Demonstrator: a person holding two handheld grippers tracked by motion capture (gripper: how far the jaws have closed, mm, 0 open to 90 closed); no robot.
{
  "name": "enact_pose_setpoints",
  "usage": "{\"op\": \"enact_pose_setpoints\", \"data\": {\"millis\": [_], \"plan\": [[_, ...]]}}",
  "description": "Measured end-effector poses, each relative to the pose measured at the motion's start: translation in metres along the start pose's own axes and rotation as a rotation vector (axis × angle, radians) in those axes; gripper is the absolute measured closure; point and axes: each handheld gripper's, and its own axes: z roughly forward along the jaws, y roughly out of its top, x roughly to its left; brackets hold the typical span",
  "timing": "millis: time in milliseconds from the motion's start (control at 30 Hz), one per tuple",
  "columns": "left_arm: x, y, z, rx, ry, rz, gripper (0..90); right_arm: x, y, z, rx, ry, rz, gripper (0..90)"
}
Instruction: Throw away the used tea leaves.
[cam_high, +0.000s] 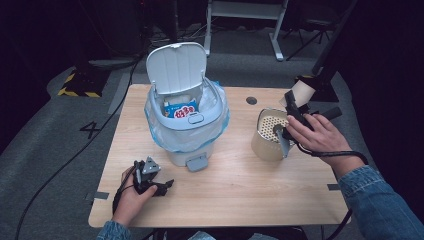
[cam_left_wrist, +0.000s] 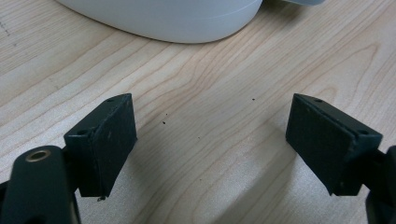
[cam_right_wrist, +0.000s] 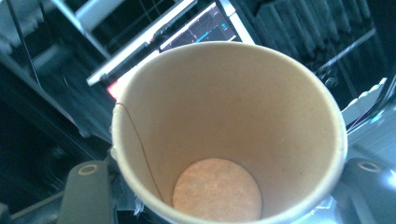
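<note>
A white pedal bin (cam_high: 182, 130) stands mid-table with its lid (cam_high: 176, 67) up and a clear liner folded over the rim. Inside it lies a blue, white and red packet (cam_high: 181, 109). My left gripper (cam_high: 151, 176) rests on the table in front of the bin. In the left gripper view it (cam_left_wrist: 210, 140) is open over bare wood, with the bin's base (cam_left_wrist: 163, 18) just ahead. At the right, my right gripper (cam_high: 294, 102) is shut on an empty paper cup (cam_high: 301, 91), whose inside (cam_right_wrist: 217, 186) faces the camera.
A beige round container (cam_high: 269, 134) with a perforated insert stands under the right hand. A dark cable hole (cam_high: 251, 100) sits in the wooden table (cam_high: 240, 190) behind it. Cables trail from both grippers. Desk legs and dark floor lie beyond the table.
</note>
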Motion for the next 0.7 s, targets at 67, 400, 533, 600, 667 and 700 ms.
{"op": "enact_pose_setpoints", "data": {"millis": [67, 400, 533, 600, 667, 700], "plan": [[0.000, 0.000, 0.000, 0.000, 0.000, 0.000, 16.6, -0.004, -0.008, 0.000, -0.031, 0.012, 0.109, 32.8], [0.000, 0.000, 0.000, 0.000, 0.000, 0.000, 16.6, -0.007, -0.038, 0.003, -0.155, 0.138, 0.548, 32.1], [0.000, 0.000, 0.000, 0.000, 0.000, 0.000, 16.6, -0.003, -0.048, 0.007, -0.197, 0.202, 0.746, 31.9], [0.000, 0.000, 0.000, 0.000, 0.000, 0.000, 16.6, 0.001, -0.055, 0.011, -0.230, 0.253, 0.892, 31.8], [0.000, 0.000, 0.000, 0.000, 0.002, 0.004, 16.6, 0.005, -0.061, 0.015, -0.270, 0.291, 1.020, 31.8], [0.000, 0.000, 0.000, 0.000, 0.000, 0.000, 16.6, 0.008, -0.063, 0.016, -0.284, 0.321, 1.102, 31.7]]}}
